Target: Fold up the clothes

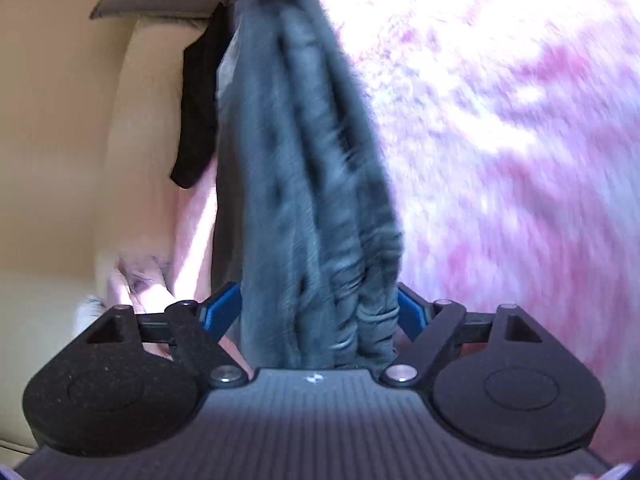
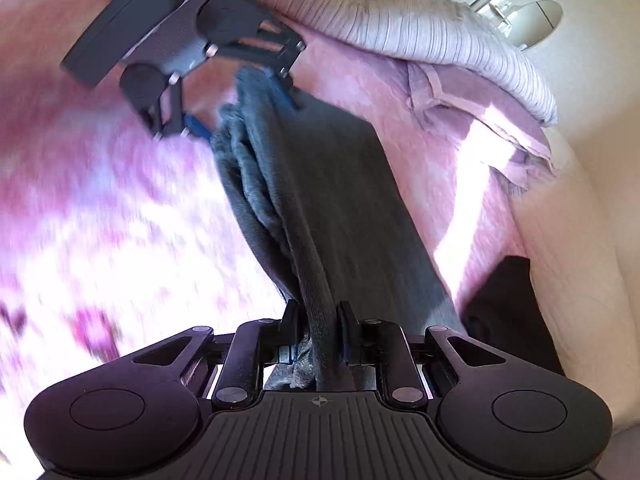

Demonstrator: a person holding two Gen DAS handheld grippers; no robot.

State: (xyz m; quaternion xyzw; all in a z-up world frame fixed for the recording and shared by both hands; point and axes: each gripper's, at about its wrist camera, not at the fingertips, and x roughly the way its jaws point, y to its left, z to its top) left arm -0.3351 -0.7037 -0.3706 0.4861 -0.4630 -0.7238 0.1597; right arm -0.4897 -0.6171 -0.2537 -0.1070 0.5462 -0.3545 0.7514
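A dark grey garment [image 1: 308, 184] is stretched in the air between my two grippers, bunched into folds. My left gripper [image 1: 320, 312] has its jaws set wide around one gathered end, and the cloth fills the gap. My right gripper [image 2: 318, 320] is shut on the other end of the grey garment [image 2: 320, 208], with its jaws close together. The left gripper [image 2: 240, 100] also shows in the right wrist view, at the far end of the cloth. Both views are blurred by motion.
A pink patterned bedspread [image 2: 100, 200] lies below. A ribbed pale cloth [image 2: 380, 20] and a pink garment [image 2: 480, 120] lie at the bed's edge. A black garment [image 2: 508, 312] hangs by the cream wall [image 1: 52, 120].
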